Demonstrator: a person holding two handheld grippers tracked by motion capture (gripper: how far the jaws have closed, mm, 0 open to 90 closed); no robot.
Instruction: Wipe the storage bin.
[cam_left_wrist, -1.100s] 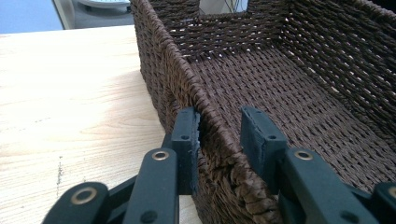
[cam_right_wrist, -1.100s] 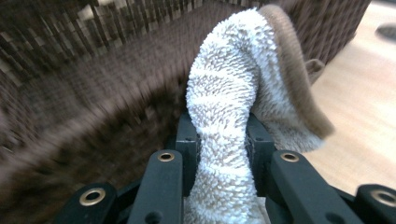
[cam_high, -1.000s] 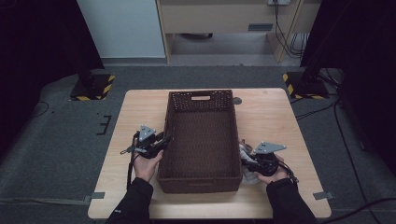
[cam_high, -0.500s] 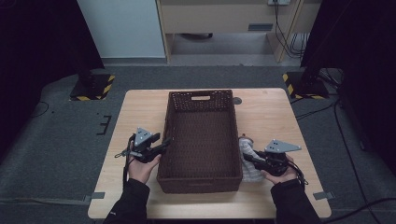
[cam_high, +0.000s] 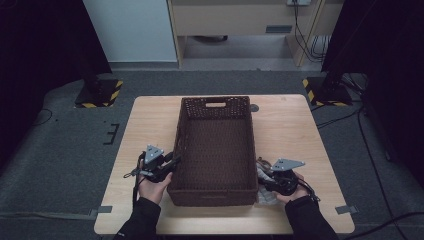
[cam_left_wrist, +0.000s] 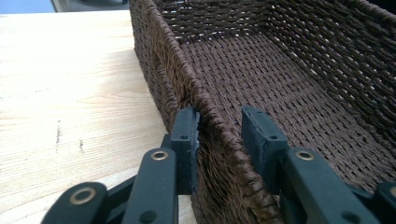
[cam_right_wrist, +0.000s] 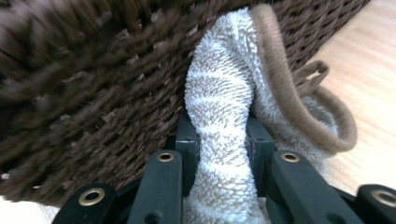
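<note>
Basket (cam_high: 216, 150): wicker, mid-surface, bare wood (cam_high: 150, 120) free on both sides.
Left gripper (cam_left_wrist: 218, 140): jaws astride the basket's left rim, just closing; outer pad touching, inner pad slightly off.
Right gripper (cam_right_wrist: 222, 140): jaws clamped on a white towel (cam_right_wrist: 224, 102) against the basket's right wall.

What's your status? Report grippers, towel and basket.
Right gripper shut on towel beside basket. Left gripper astride basket's left wall, jaws just closing. Nothing in the way.

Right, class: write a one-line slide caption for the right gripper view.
Right tongs pinch a cream towel beside the brown wicker basket.
</note>
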